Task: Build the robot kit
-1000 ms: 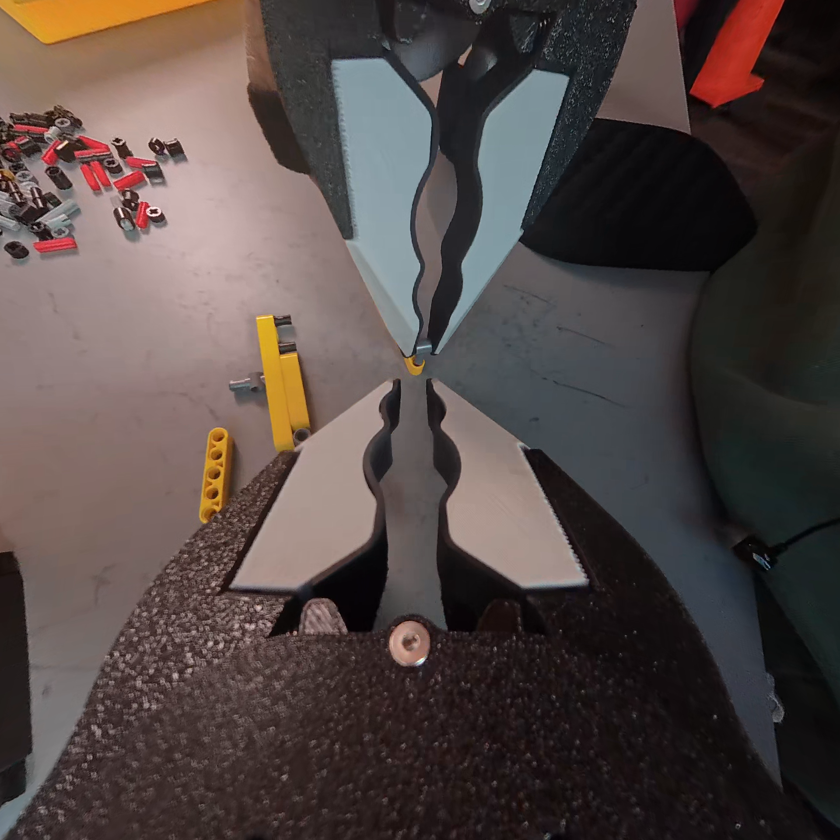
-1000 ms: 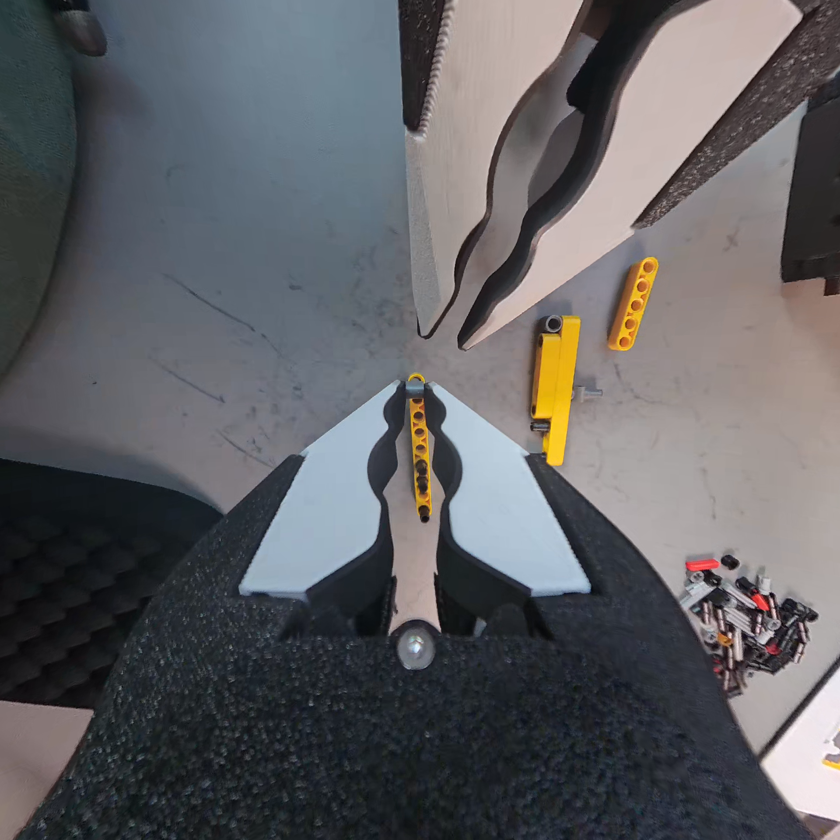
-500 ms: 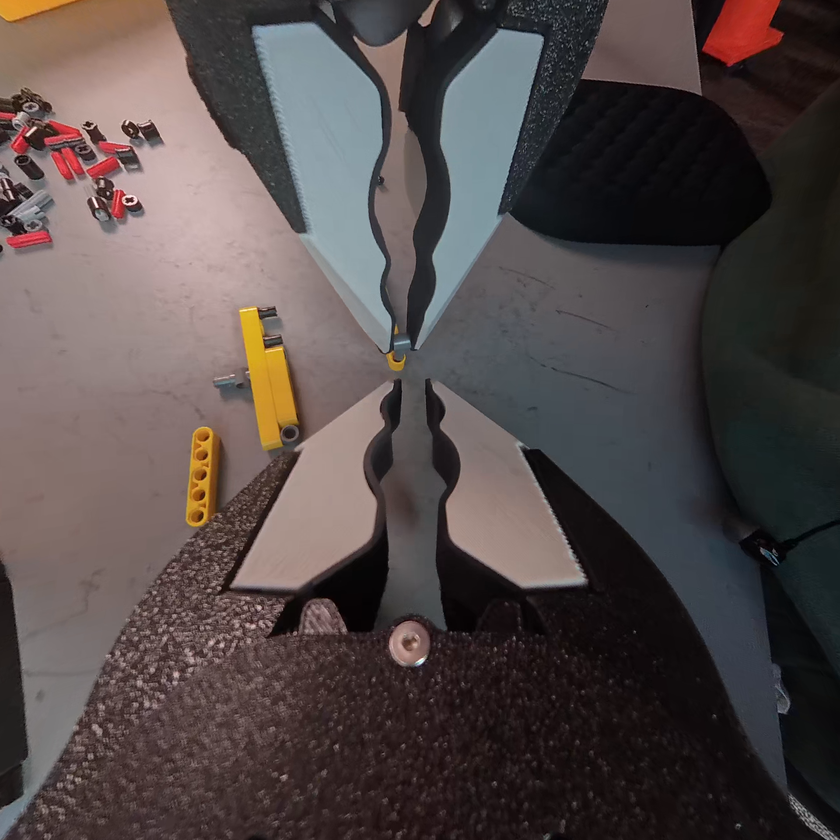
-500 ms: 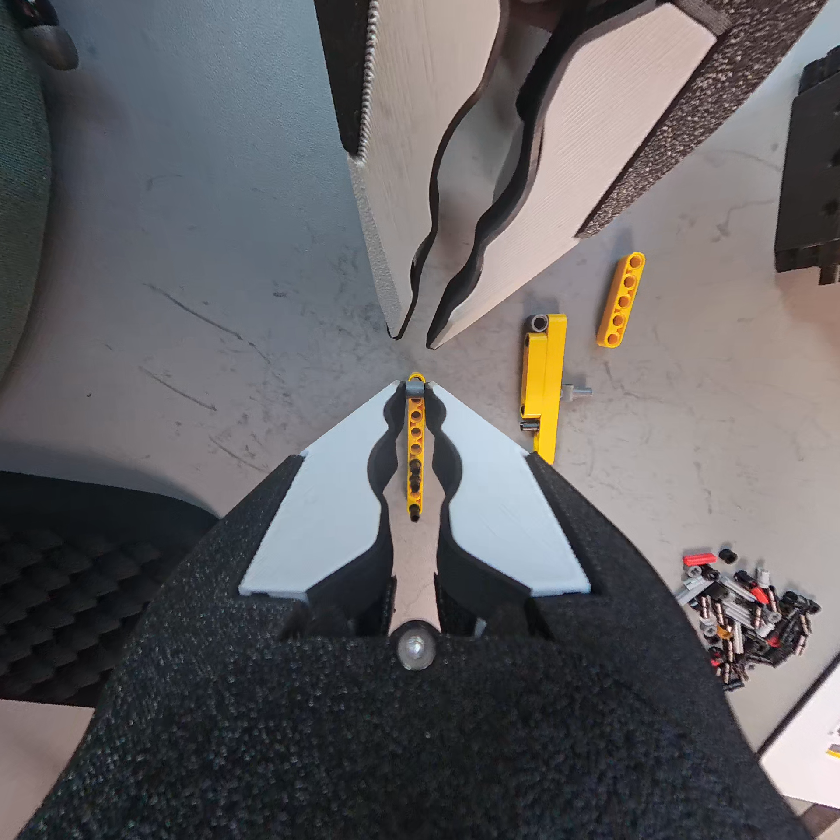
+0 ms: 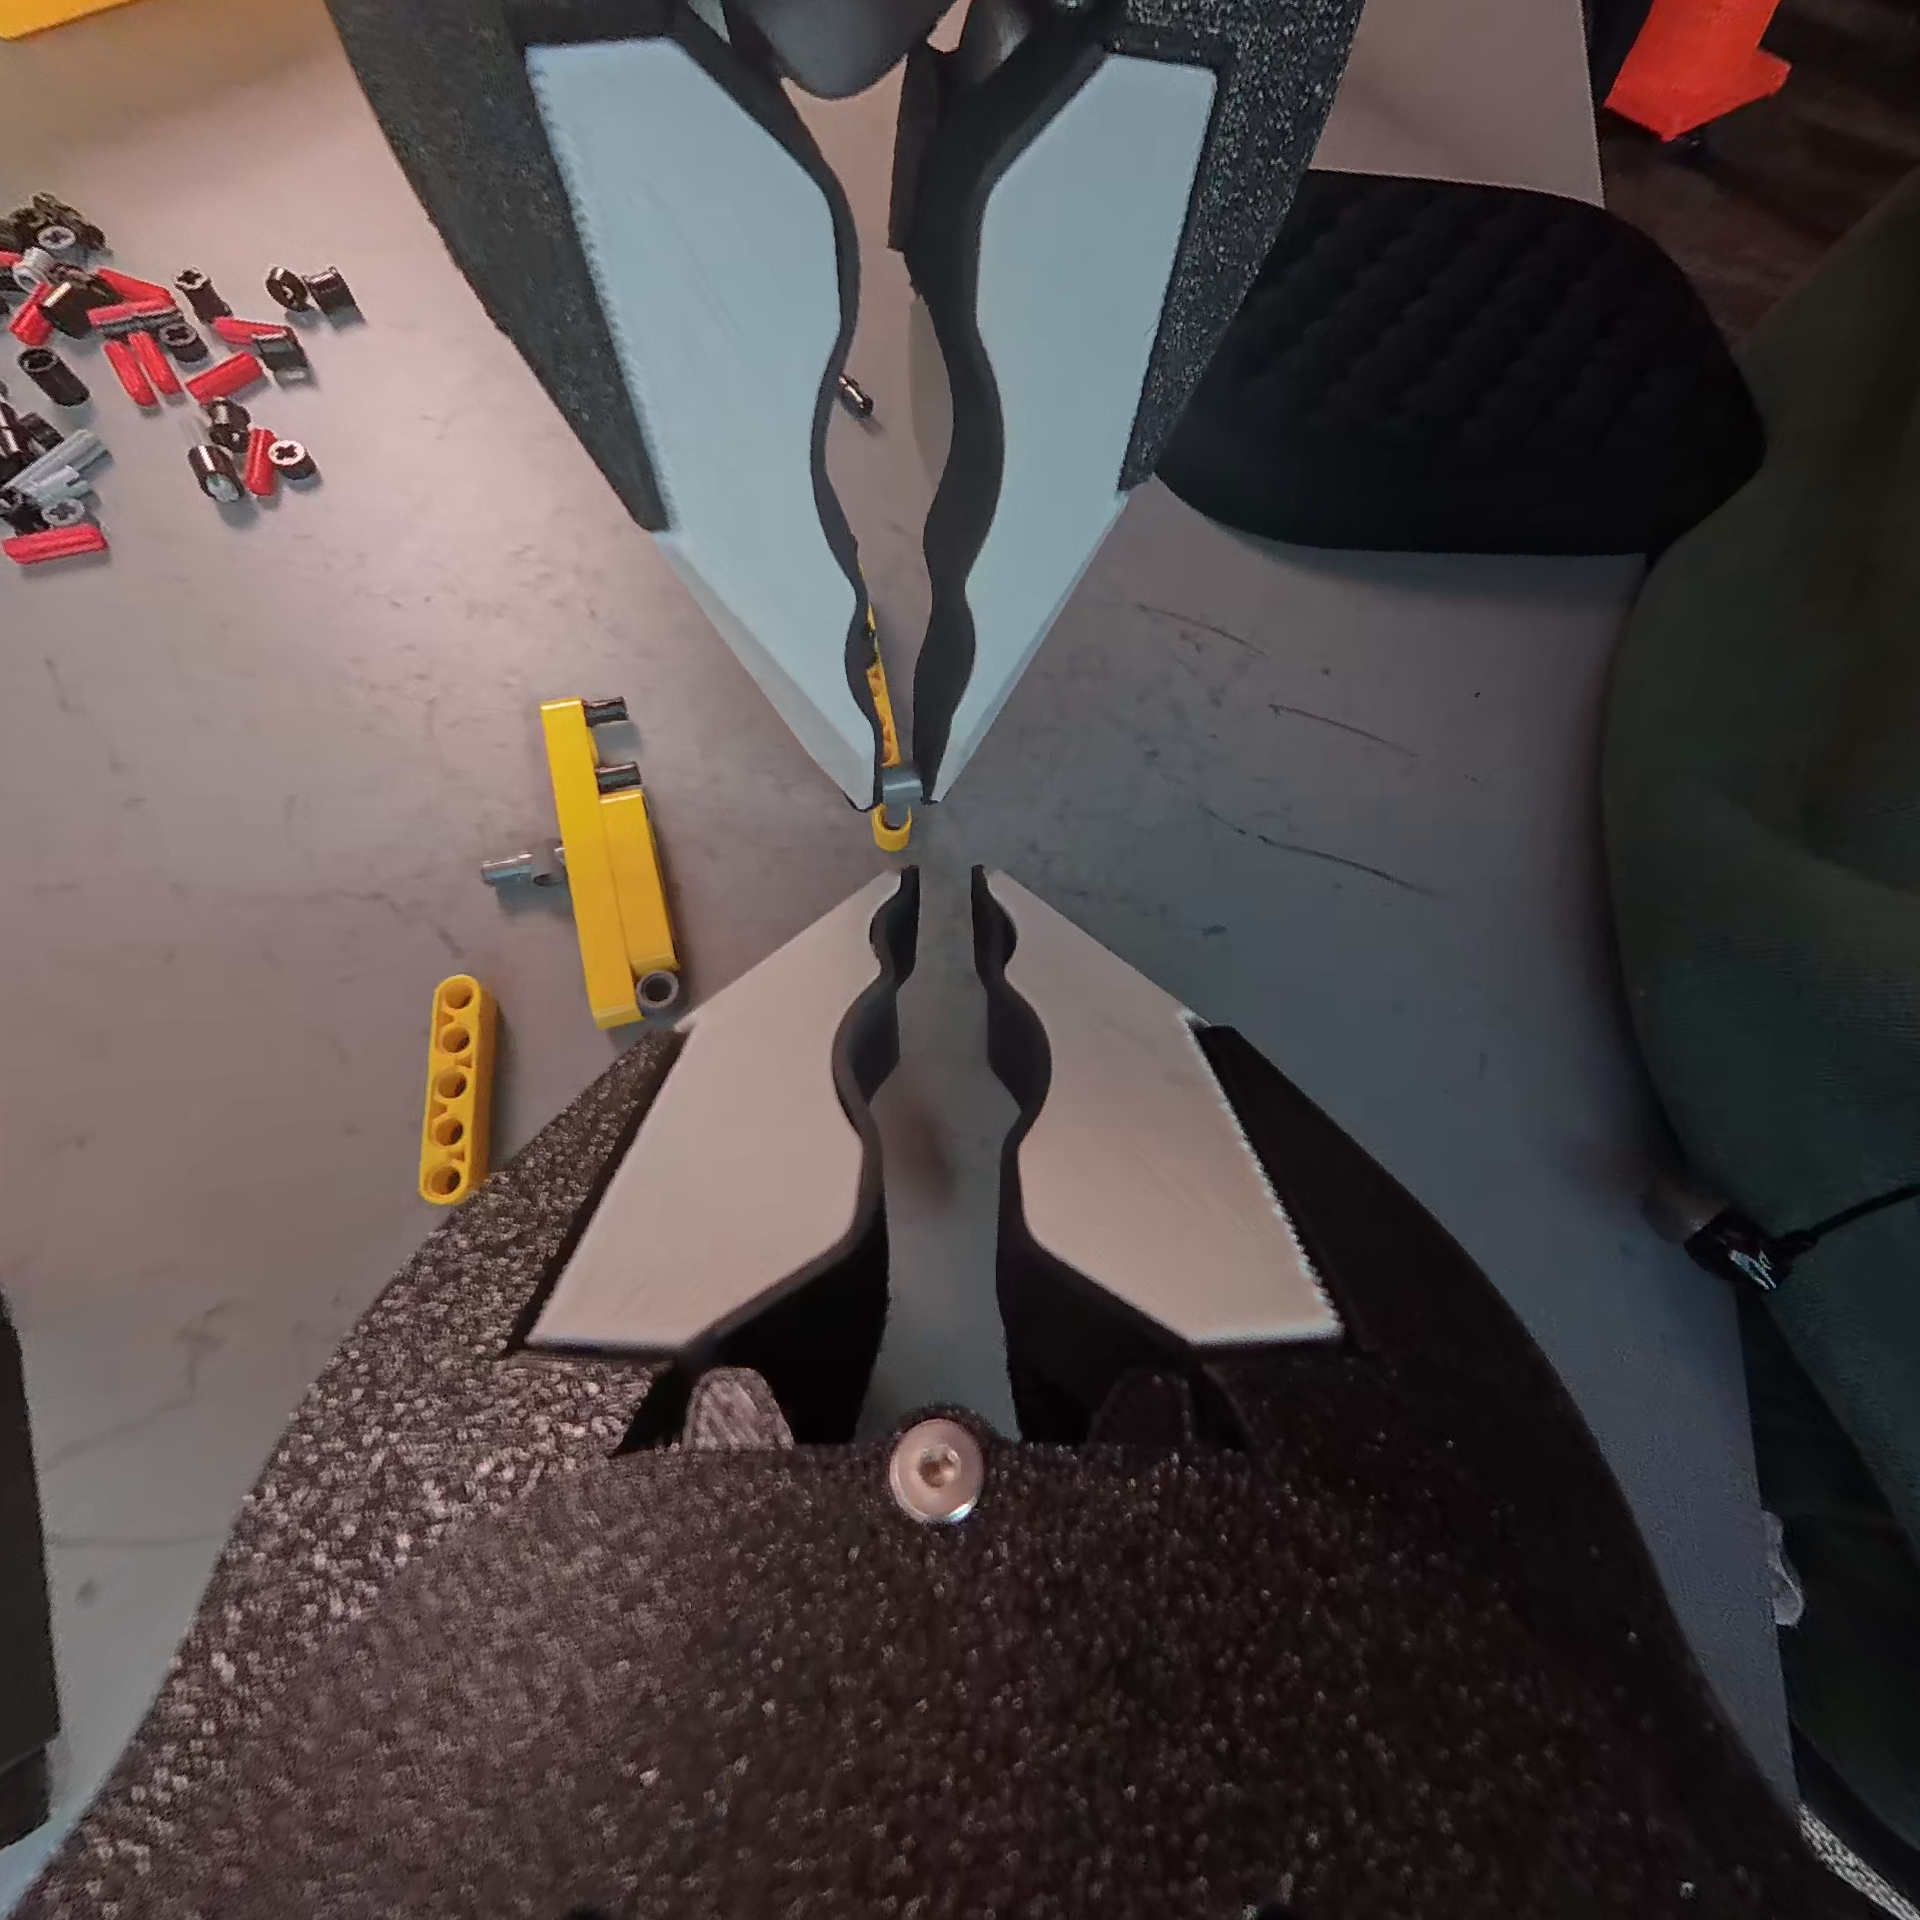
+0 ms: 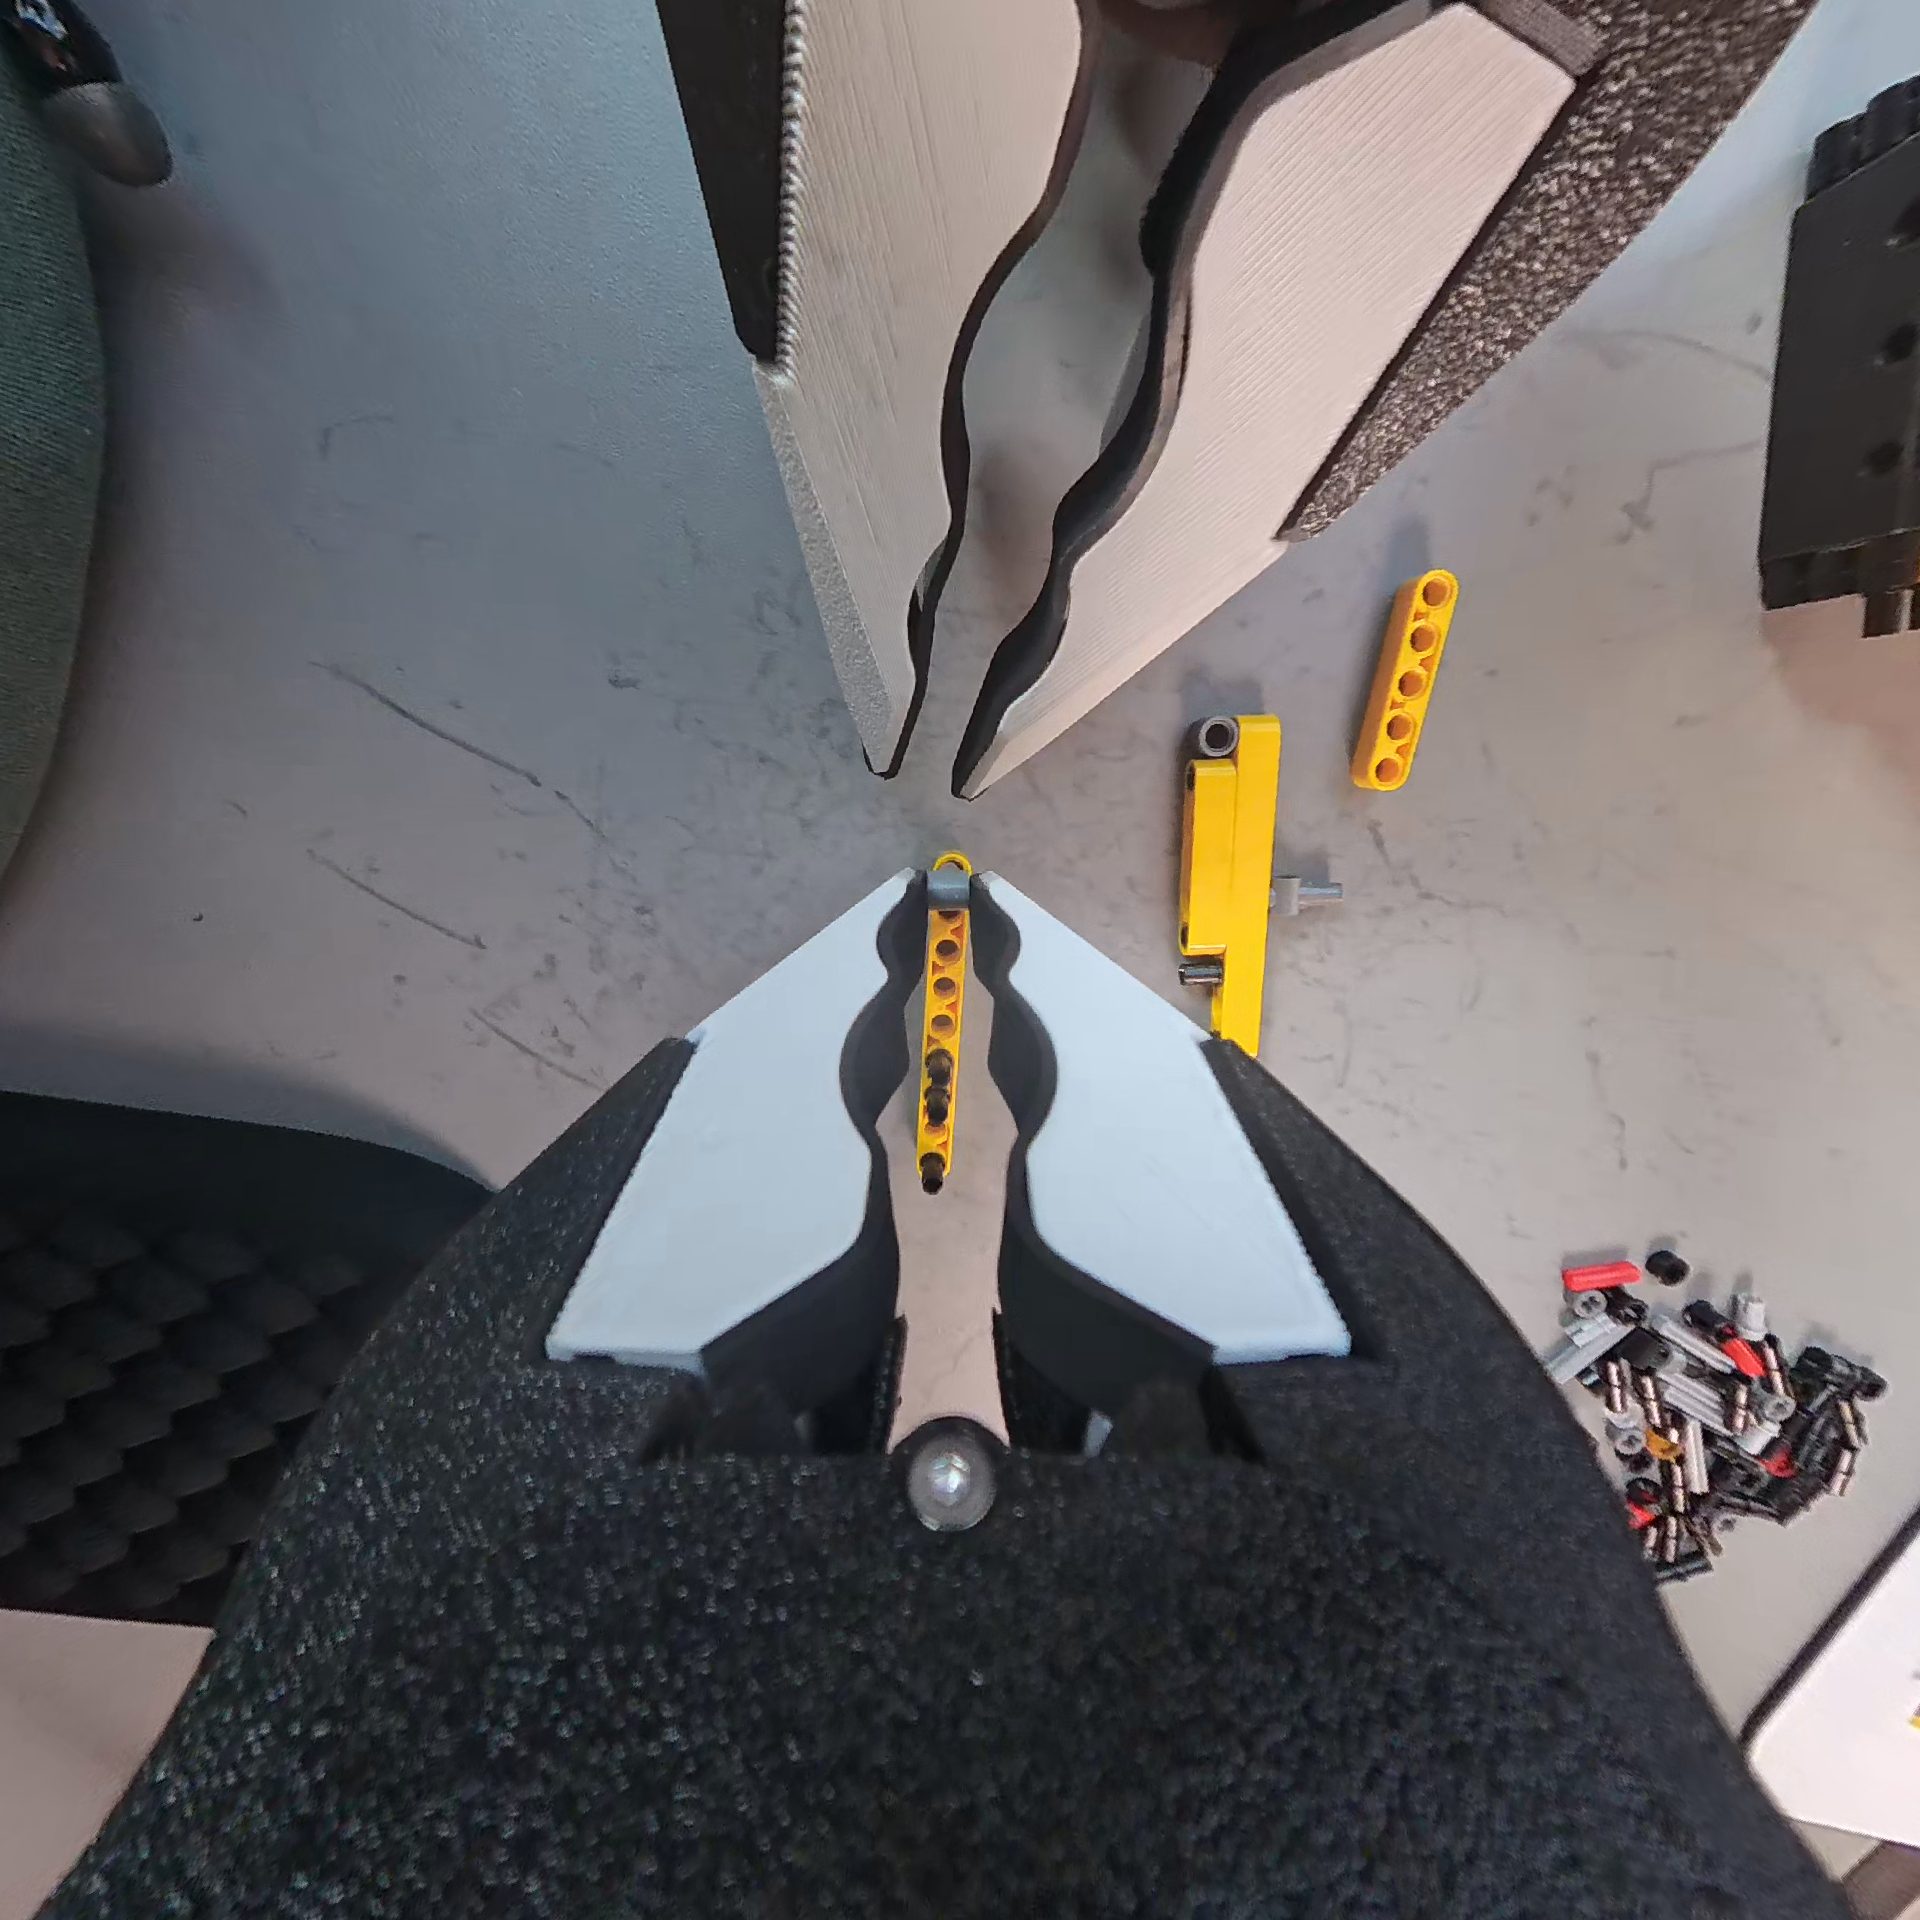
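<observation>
My right gripper (image 6: 949,881) is shut on a thin yellow holed beam (image 6: 943,1023) with a grey connector (image 6: 948,885) at its tip and black pins farther back. The beam's tip pokes out between the fingertips. In the left wrist view the right gripper (image 5: 899,802) faces me tip to tip, with the yellow beam (image 5: 890,826) just ahead of my left gripper (image 5: 938,873). My left gripper is open a narrow gap and holds nothing. In the right wrist view the left gripper (image 6: 920,784) hangs just beyond the beam's tip, apart from it.
On the grey table (image 5: 260,727) lie a yellow beam assembly with black and grey pins (image 5: 611,862) and a short yellow five-hole beam (image 5: 455,1089), also in the right wrist view (image 6: 1228,883) (image 6: 1403,681). A heap of red, black and grey pins (image 5: 135,364) (image 6: 1704,1392) lies farther off. A black cushion (image 5: 1455,374) sits at the table edge. Only a small space, under 4 cm, lies between the two pairs of fingers.
The two grippers have come a little closer tip to tip. The right gripper still holds the yellow beam. The left gripper's narrow gap is unchanged.
</observation>
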Demonstrator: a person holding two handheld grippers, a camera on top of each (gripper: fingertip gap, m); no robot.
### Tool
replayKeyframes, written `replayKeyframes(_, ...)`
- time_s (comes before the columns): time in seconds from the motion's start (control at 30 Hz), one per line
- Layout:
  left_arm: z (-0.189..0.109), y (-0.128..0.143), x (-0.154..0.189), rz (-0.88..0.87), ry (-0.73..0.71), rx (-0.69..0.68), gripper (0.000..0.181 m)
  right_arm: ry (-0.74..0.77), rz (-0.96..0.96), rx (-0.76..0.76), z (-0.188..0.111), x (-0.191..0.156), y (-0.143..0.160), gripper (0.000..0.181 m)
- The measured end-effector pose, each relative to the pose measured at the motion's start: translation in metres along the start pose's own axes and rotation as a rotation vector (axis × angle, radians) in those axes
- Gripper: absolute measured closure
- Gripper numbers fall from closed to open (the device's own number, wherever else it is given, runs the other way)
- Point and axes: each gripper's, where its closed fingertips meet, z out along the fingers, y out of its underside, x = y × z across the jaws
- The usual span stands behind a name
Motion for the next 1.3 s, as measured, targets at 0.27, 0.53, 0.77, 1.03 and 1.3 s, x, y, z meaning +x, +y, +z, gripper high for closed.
replayKeyframes(0.27, 0.001, 0.001, 0.000, 0.001, -0.003, -0.008, 0.172, 0.006, -0.020, -0.041, 0.001, 0.000, -0.003, 0.174)
replayKeyframes(0.53, 0.001, 0.002, 0.000, -0.002, -0.005, -0.012, 0.172, 0.000, 0.063, 0.029, 0.000, 0.002, -0.002, 0.174)
replayKeyframes(0.77, 0.001, 0.002, 0.000, -0.007, -0.005, -0.011, 0.172, -0.005, 0.066, 0.036, 0.001, 0.002, -0.003, 0.174)
replayKeyframes(1.03, 0.002, 0.004, 0.000, -0.001, -0.013, -0.025, 0.173, 0.033, -0.013, -0.034, 0.003, 0.001, -0.005, 0.174)
replayKeyframes(1.3, 0.003, 0.004, -0.007, -0.019, -0.050, -0.028, 0.181, 0.013, -0.026, -0.022, 0.005, -0.002, -0.012, 0.174)
